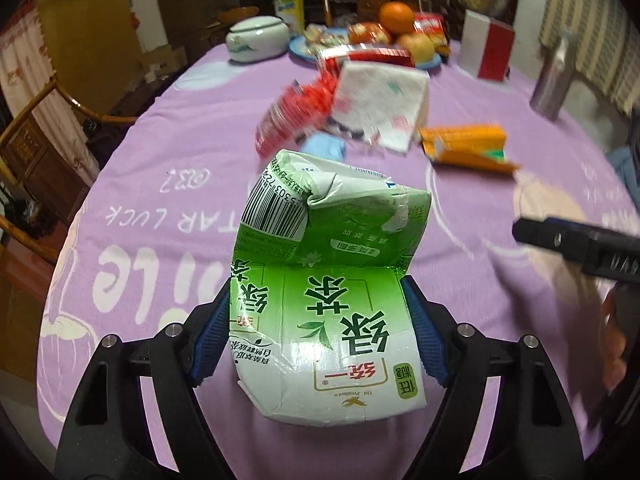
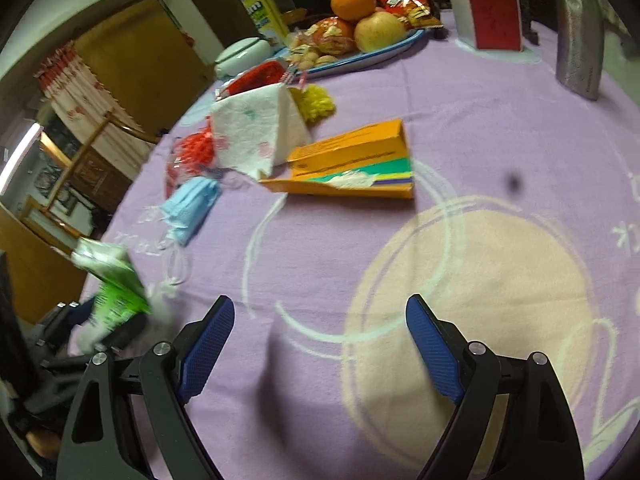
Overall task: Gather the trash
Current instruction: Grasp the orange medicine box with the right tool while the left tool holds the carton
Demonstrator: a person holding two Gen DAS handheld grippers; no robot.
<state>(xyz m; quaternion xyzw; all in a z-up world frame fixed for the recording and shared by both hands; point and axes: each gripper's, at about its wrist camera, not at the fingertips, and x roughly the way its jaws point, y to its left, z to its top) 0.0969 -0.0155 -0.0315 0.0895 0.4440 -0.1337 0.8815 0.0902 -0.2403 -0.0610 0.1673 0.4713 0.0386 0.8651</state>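
Crumpled green tea carton (image 1: pixel 324 300), pinched by left tool (image 1: pixel 318 328), points lengthwise away; right tool (image 2: pixel 320 344) spread.

Green-and-white drink carton (image 1: pixel 324 280), crumpled, top end folded over with barcode showing, lifted off the purple cloth and tilted, pinched at its sides between blue pads; blue face mask (image 2: pixel 192 210) crumpled flat on cloth, white ear loop trailing toward camera; orange flattened box (image 2: pixel 356 164) torn open, green and purple stripes on its face, lying flat mid-table; white patterned tissue (image 2: pixel 256 136) propped up tent-like just beside the box; red crinkled wrapper (image 2: pixel 196 148) partly under the tissue; yellow crumpled wad (image 2: pixel 318 104) behind the tissue.
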